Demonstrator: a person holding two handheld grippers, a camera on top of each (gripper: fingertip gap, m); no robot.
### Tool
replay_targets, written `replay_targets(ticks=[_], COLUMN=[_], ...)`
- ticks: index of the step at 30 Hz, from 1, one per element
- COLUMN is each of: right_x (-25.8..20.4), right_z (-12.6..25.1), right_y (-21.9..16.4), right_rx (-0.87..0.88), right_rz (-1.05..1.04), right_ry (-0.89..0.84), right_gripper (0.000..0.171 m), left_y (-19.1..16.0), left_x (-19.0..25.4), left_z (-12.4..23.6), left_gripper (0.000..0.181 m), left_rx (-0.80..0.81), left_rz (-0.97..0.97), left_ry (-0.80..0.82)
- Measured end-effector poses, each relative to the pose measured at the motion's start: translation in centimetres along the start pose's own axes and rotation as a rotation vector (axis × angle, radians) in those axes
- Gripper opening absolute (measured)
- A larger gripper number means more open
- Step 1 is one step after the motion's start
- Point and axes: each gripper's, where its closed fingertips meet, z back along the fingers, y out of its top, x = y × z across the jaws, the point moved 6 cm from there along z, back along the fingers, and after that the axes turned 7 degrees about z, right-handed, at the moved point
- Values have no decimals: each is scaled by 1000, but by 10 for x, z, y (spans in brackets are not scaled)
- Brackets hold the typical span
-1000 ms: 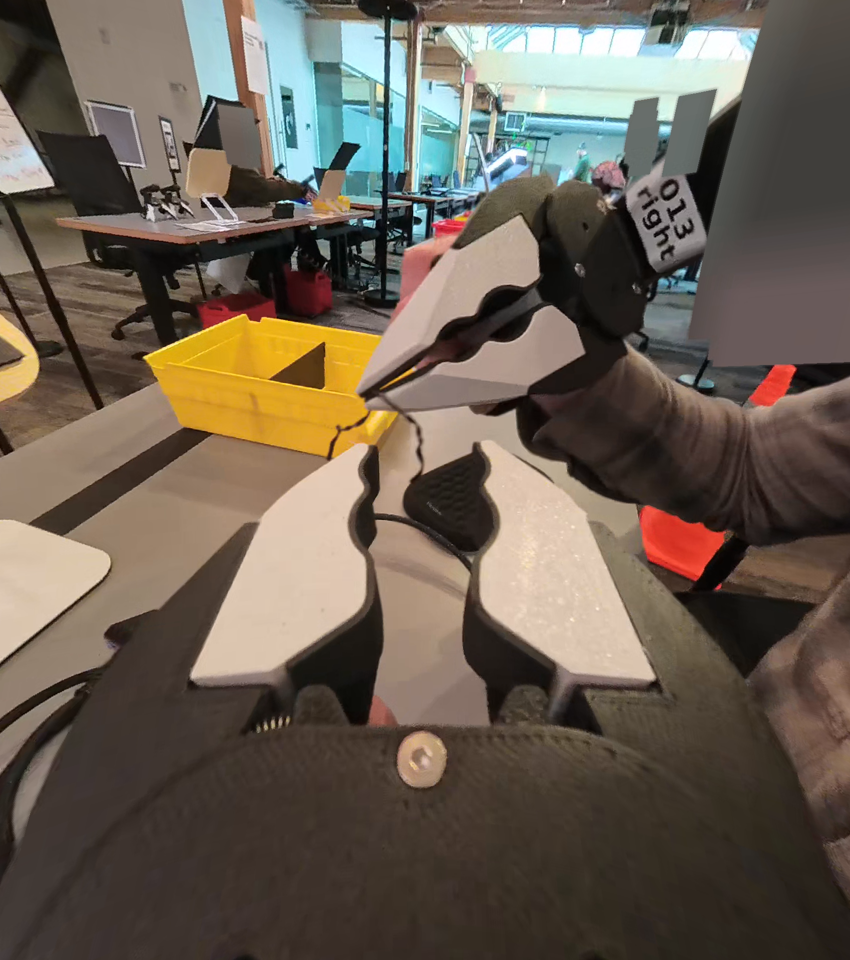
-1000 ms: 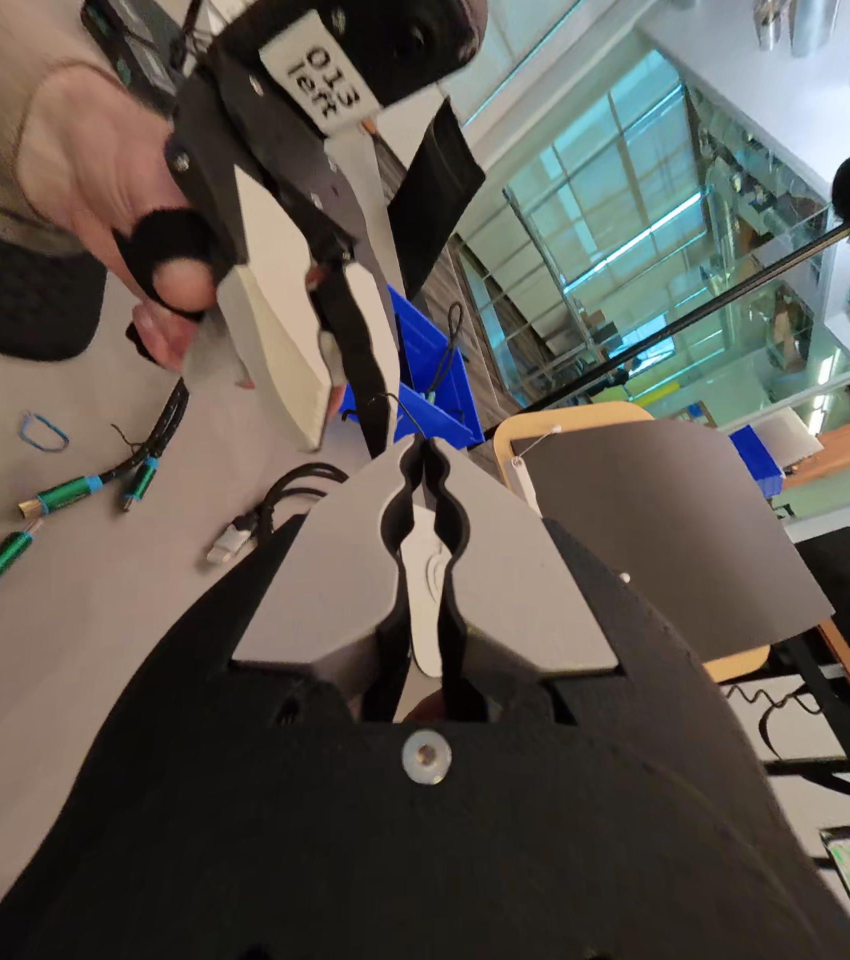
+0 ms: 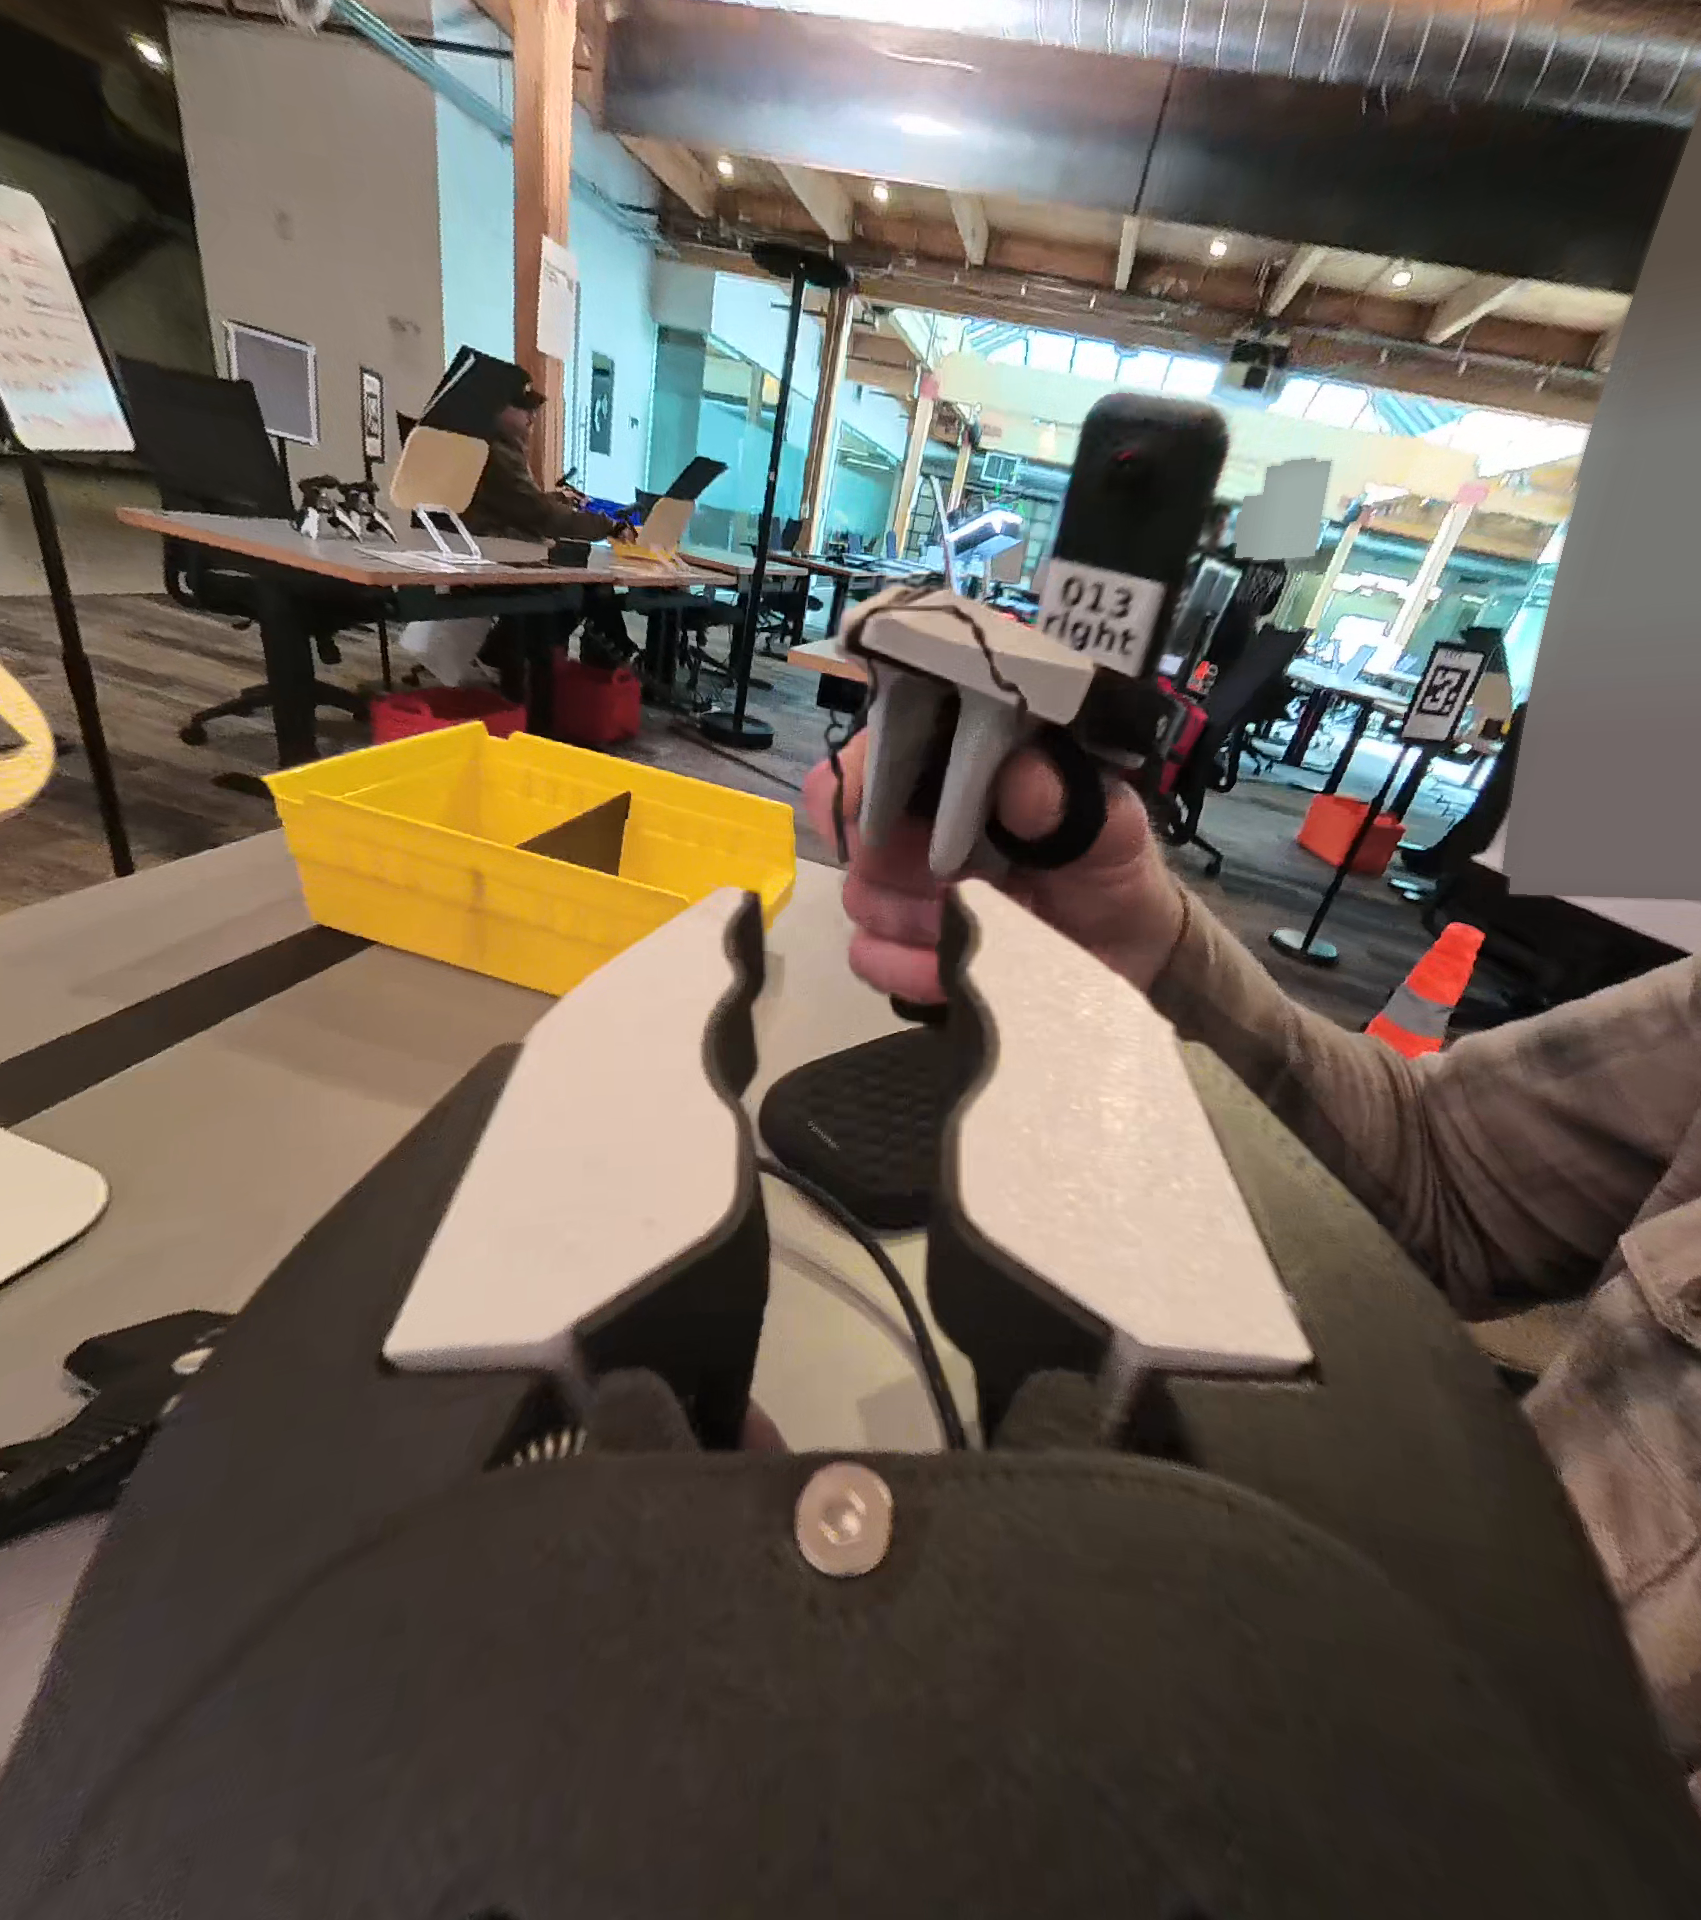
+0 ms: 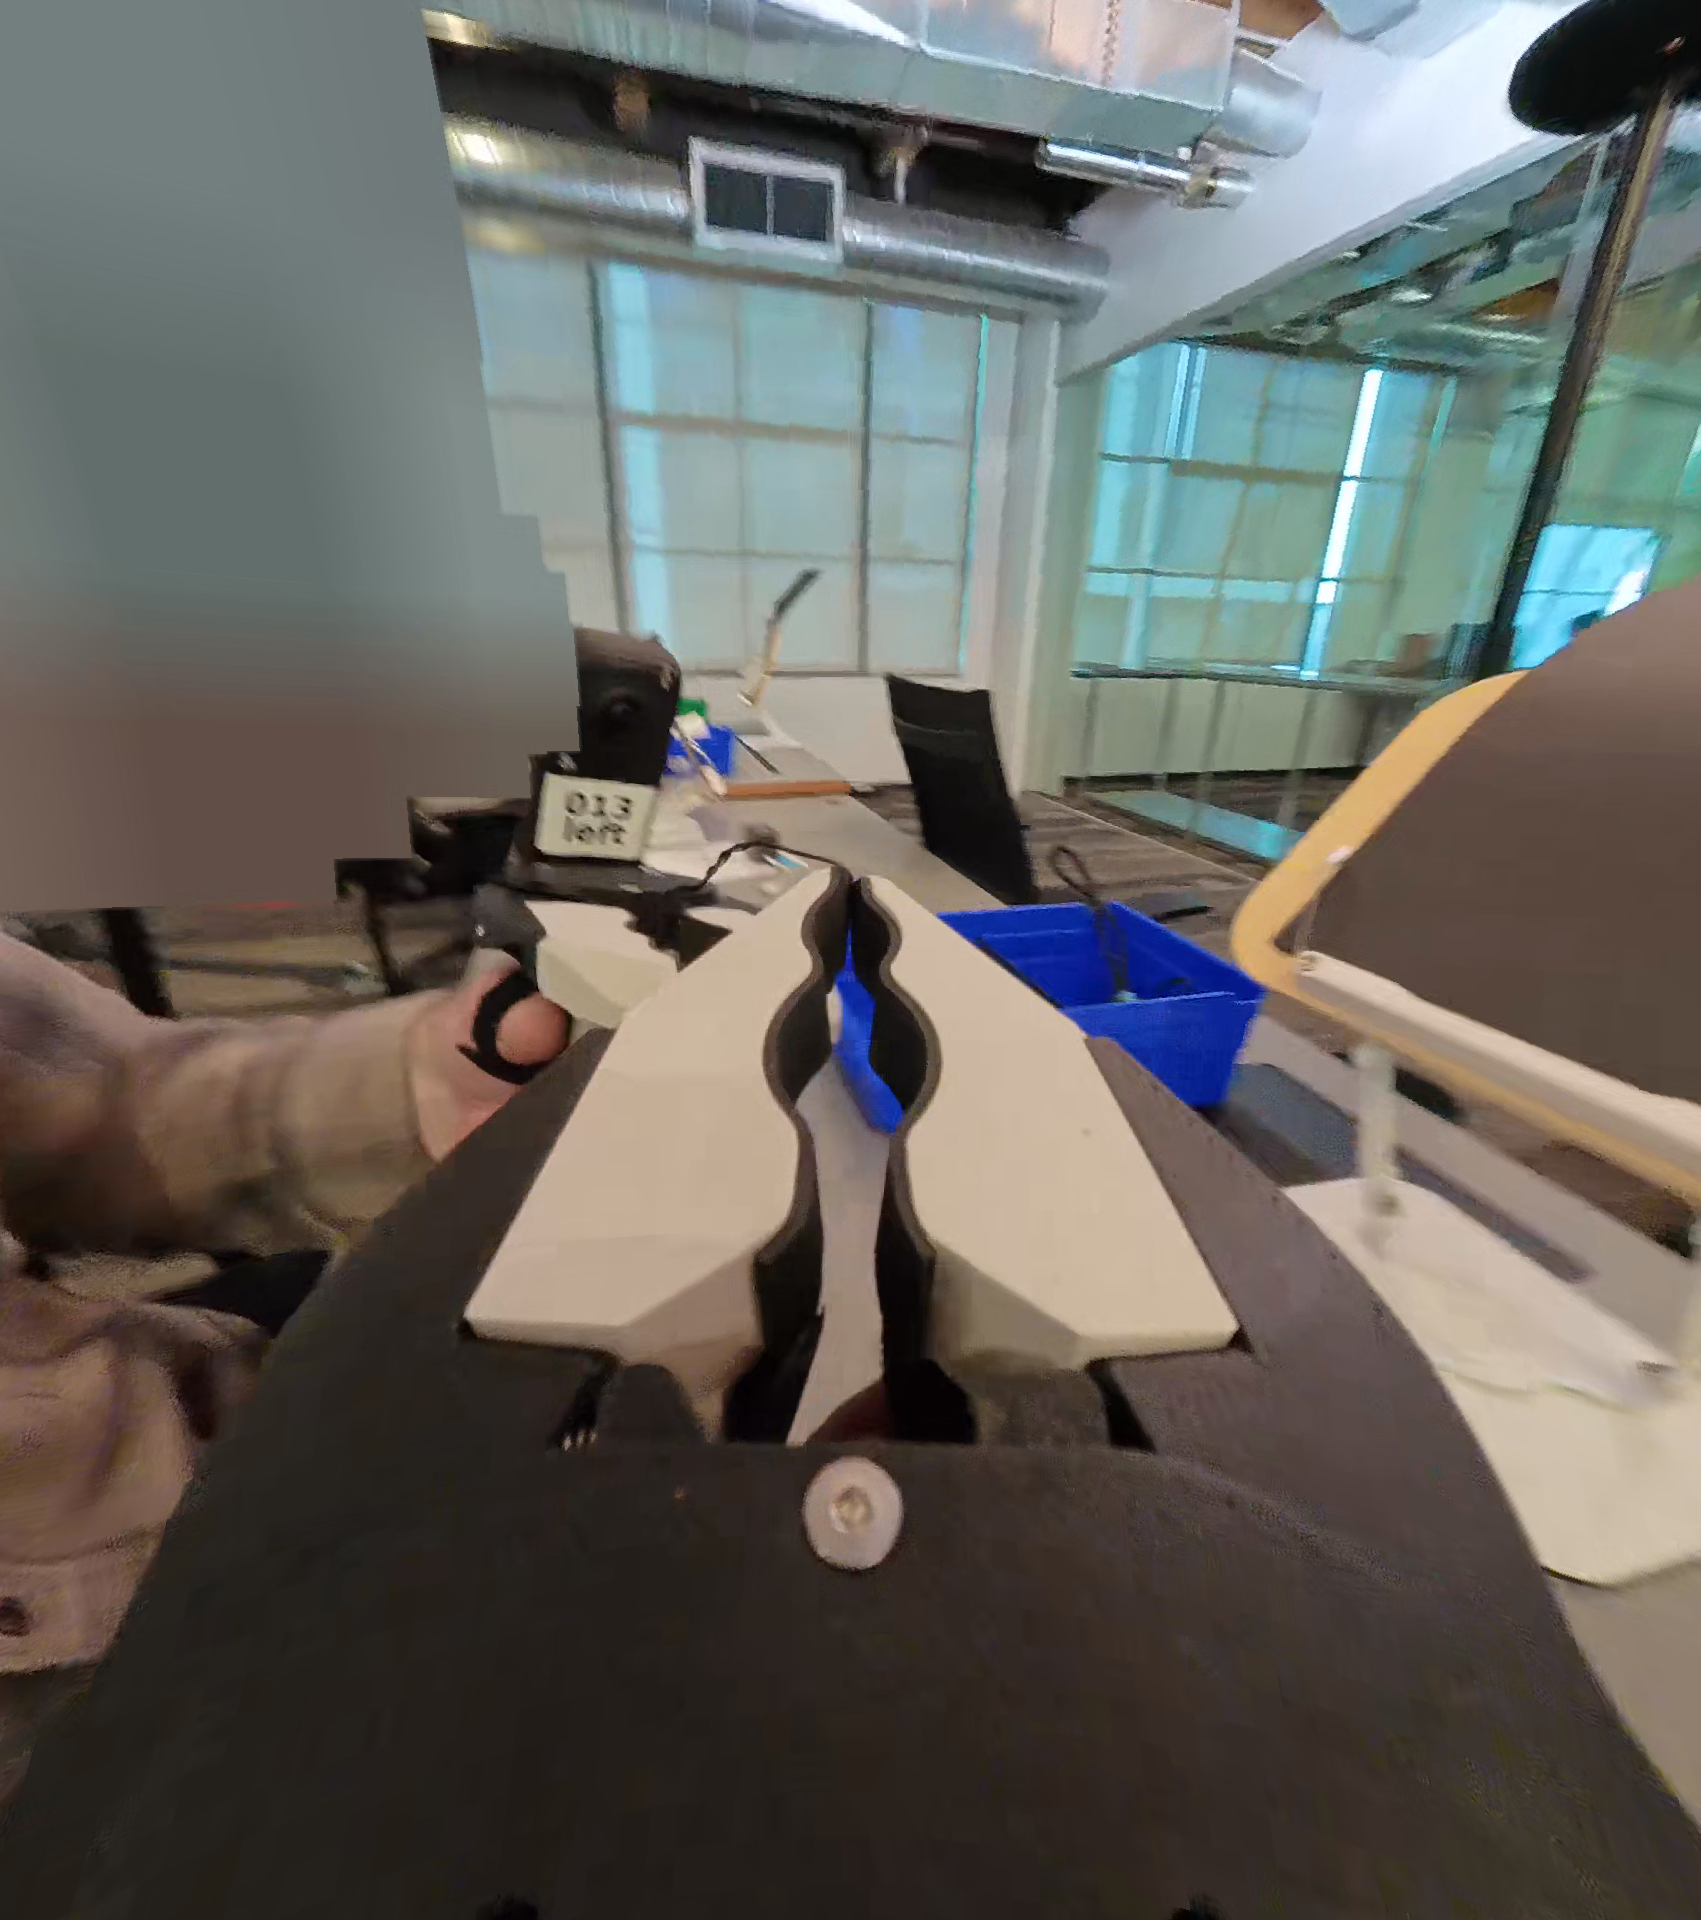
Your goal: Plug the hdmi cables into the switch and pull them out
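Left gripper (image 3: 851, 925) open, empty; right gripper (image 4: 851, 894) closed on nothing, raised off grey table (image 3: 202, 1091). Neither cables nor switch visible; nearer hand undeterminable.

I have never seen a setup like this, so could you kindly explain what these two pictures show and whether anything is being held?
A person holds hand-operated tongs in each hand; a camera on each looks forward along its two fingers. The left view shows the left tongs standing open over a grey table with a yellow bin and a black mesh pad; the right tongs are raised ahead. The right view shows the right tongs nearly closed and empty, a blue bin beyond. Neither holds anything, and I cannot see an HDMI cable or the switch.
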Motion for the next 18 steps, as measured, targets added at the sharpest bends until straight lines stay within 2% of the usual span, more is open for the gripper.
replay_targets(ticks=[3, 5, 7, 8, 10, 12, 15, 18], right_x=[0, -4, -8, -8, -9, -12, -18, -21], right_z=[-1, -4, -5, -6, -6, -6, -3, -1], right_y=[-5, -8, -12, -14, -14, -14, -7, -2], right_rx=[80, 93, 82, 77, 55, -7, -86, -136], right_rz=[-155, -189, -190, -189, -155, -30, 145, 289], right_ry=[60, 85, 95, 99, 92, 58, 49, 79], right_gripper=[0, 0, 0, 0, 0, 0, 0, 0], left_y=[-2, -3, -2, -1, -4, -6, -6, 3], left_x=[4, 5, 7, 7, 5, 5, 5, 7], left_z=[-9, -13, -15, -15, -16, -15, -4, 7], left_gripper=[38, 32, 19, 4, 0, 3, 49, 72], left_rx=[-12, -9, 8, 15, 4, -10, -35, -45], left_rz=[40, 56, 107, 122, 140, 157, 184, 211], left_ry=[-40, -49, -92, -104, -108, -120, -169, -269])
